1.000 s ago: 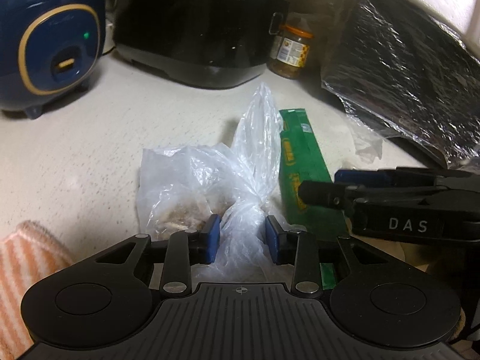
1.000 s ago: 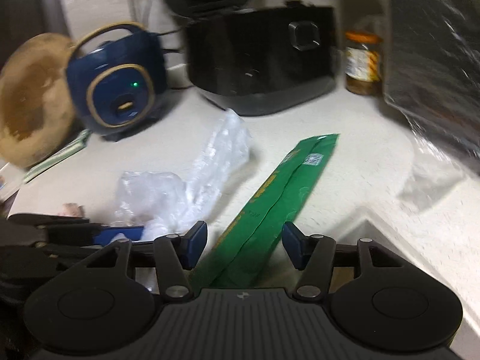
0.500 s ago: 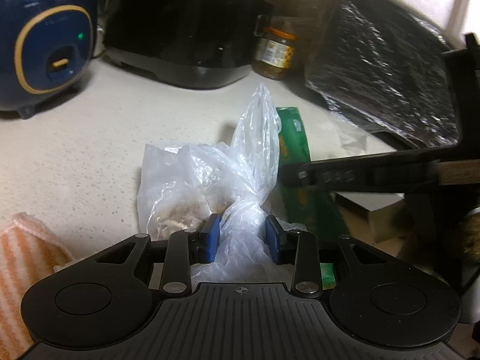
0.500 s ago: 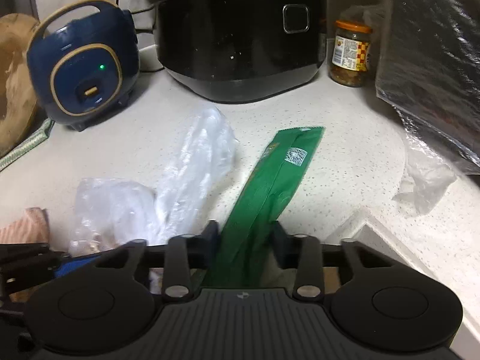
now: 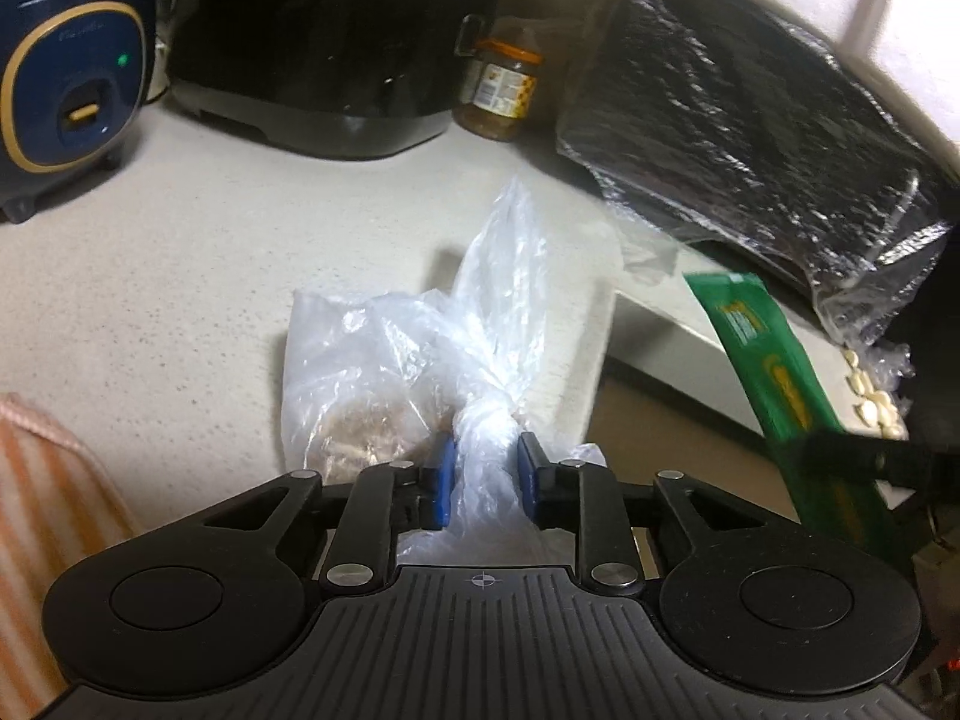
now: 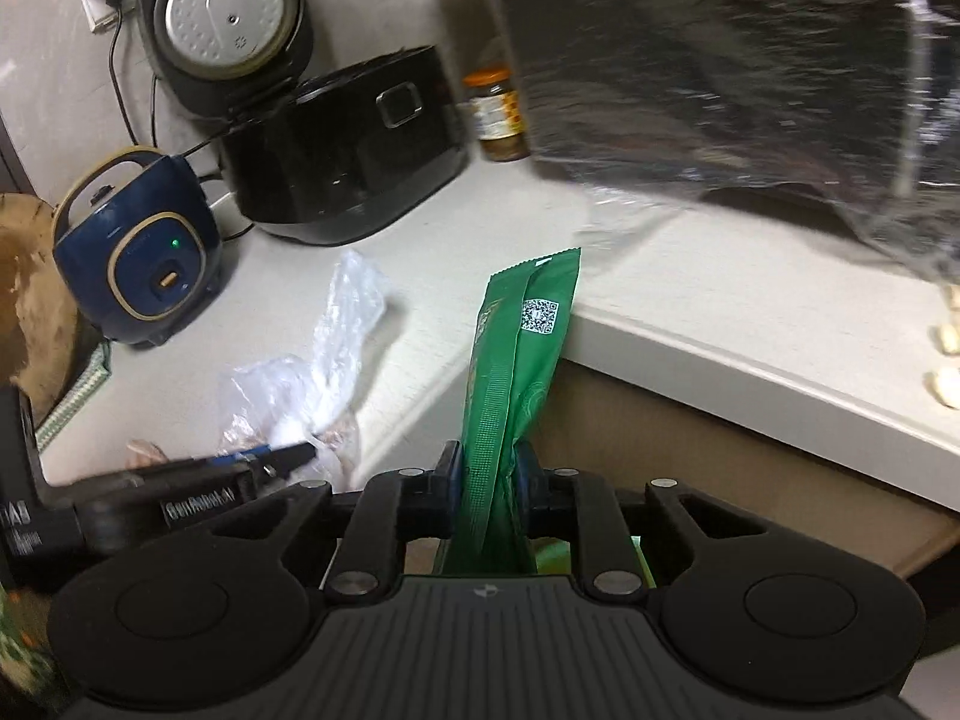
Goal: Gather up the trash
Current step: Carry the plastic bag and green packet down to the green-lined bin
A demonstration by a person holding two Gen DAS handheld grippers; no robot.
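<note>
A knotted clear plastic bag [image 5: 384, 360] with brownish scraps lies on the pale counter [image 5: 180, 276]. My left gripper [image 5: 483, 468] is shut on the bag's twisted neck. My right gripper [image 6: 486, 471] is shut on a long green wrapper [image 6: 522, 348] and holds it lifted off the counter, past its front edge. The wrapper also shows at the right of the left wrist view [image 5: 774, 372]. The plastic bag shows in the right wrist view [image 6: 318, 372], with the left gripper's fingers [image 6: 282, 456] on it.
A blue rice cooker [image 5: 66, 84], a black cooker [image 5: 324, 60] and a jar [image 5: 504, 90] stand at the back. A foil-wrapped black appliance [image 5: 750, 138] sits at right, with garlic cloves [image 5: 870, 390] by it. A striped cloth [image 5: 42, 492] lies at left.
My right gripper closed on the green wrapper and lifted it off the counter, out to the right past the edge. My left gripper tightened on the bag's neck.
</note>
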